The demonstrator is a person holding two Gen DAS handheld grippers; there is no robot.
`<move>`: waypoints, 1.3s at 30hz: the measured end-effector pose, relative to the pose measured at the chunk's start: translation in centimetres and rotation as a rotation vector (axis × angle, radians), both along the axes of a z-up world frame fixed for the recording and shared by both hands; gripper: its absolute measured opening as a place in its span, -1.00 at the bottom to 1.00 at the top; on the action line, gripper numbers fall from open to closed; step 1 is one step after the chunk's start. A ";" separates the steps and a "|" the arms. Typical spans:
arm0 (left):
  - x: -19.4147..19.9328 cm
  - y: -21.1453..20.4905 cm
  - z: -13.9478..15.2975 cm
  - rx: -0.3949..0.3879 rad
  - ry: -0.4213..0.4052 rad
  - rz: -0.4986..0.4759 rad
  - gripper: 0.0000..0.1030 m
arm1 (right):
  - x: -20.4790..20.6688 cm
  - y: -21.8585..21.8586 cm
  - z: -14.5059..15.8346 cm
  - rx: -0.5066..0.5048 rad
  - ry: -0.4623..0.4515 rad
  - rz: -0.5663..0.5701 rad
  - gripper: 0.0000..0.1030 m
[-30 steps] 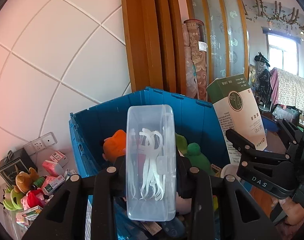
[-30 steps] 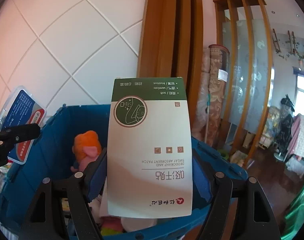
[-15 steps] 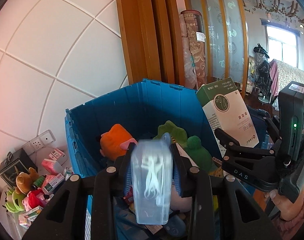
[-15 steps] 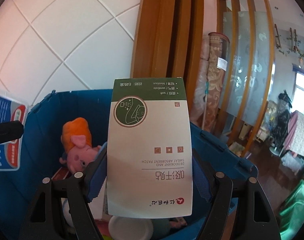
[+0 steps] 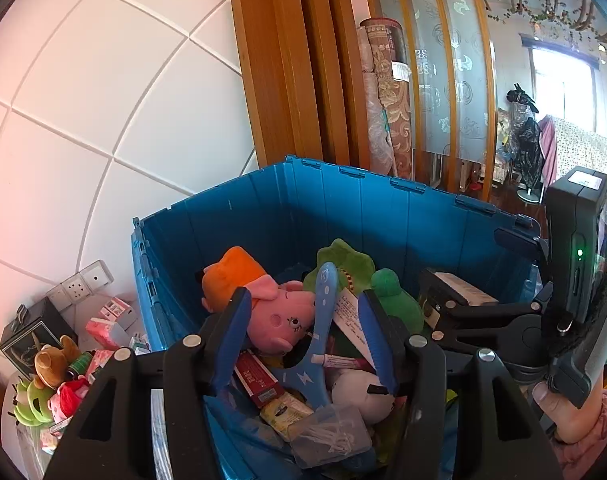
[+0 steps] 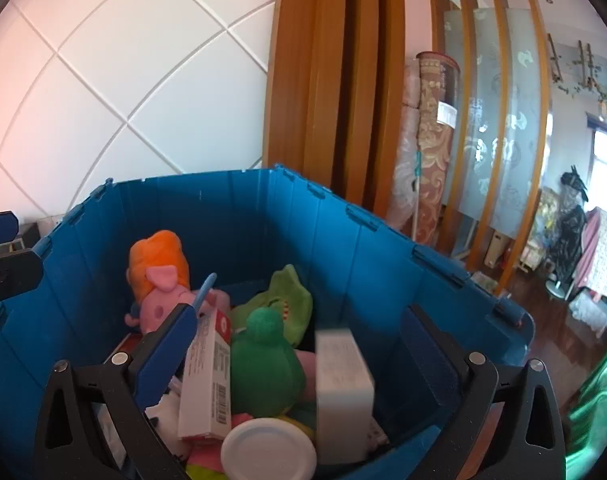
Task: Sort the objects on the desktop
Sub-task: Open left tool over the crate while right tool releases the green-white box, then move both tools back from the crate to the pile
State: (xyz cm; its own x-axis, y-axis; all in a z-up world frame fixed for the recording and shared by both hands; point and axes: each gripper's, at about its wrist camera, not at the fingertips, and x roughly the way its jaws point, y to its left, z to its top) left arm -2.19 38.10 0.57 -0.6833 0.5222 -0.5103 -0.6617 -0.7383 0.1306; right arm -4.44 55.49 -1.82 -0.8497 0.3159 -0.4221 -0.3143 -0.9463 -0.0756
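- Hovering over the blue crate (image 5: 383, 216), your left gripper (image 5: 307, 312) has just been opening; its blue-padded jaws stand apart with nothing pressed between them.
- Clear floss-pick box (image 5: 331, 436): lying flat among the clutter at the crate's near side, below your left gripper and free of its pads.
- Your right gripper (image 6: 299, 340) has just been opening as well; its jaws are spread wide and grip nothing. In the left wrist view it shows at the right edge, with your hand (image 5: 563, 408) on its handle.
- White carton (image 6: 343, 372): blurred, upright inside the crate between your right gripper's jaws, touching neither pad as far as you can see.
- Pink pig plush with an orange hood (image 5: 263, 300): resting toward the crate's far left wall.
- Green plush toys (image 6: 267, 352): two of them, near the middle of the crate, just beside the white carton.
- Blue slingshot-shaped toy (image 5: 323, 320): leaning across the pig plush.
- Long white box with red print (image 6: 203, 376): tilted against your right gripper's left jaw side, next to the round green plush.
- White round lid (image 6: 267, 452): at the crate's near edge in the right wrist view.
- Outside the crate, to its left: a heap of small toys and packets (image 5: 67, 368), a black box (image 5: 27, 336), and a wall socket (image 5: 79, 280) on the white tiled wall.
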 end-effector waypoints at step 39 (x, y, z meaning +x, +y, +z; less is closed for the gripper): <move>-3.4 -31.5 -2.2 0.207 -0.011 0.546 0.43 | 5.8 -17.6 8.1 0.090 0.241 0.203 1.00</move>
State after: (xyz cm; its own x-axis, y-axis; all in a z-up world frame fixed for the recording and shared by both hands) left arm -5.62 6.64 -1.60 -0.8770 0.1850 -0.4434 -0.1781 -0.9823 -0.0576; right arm 1.41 37.91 6.25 -0.9713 0.1565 -0.1792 -0.1387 -0.9844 -0.1081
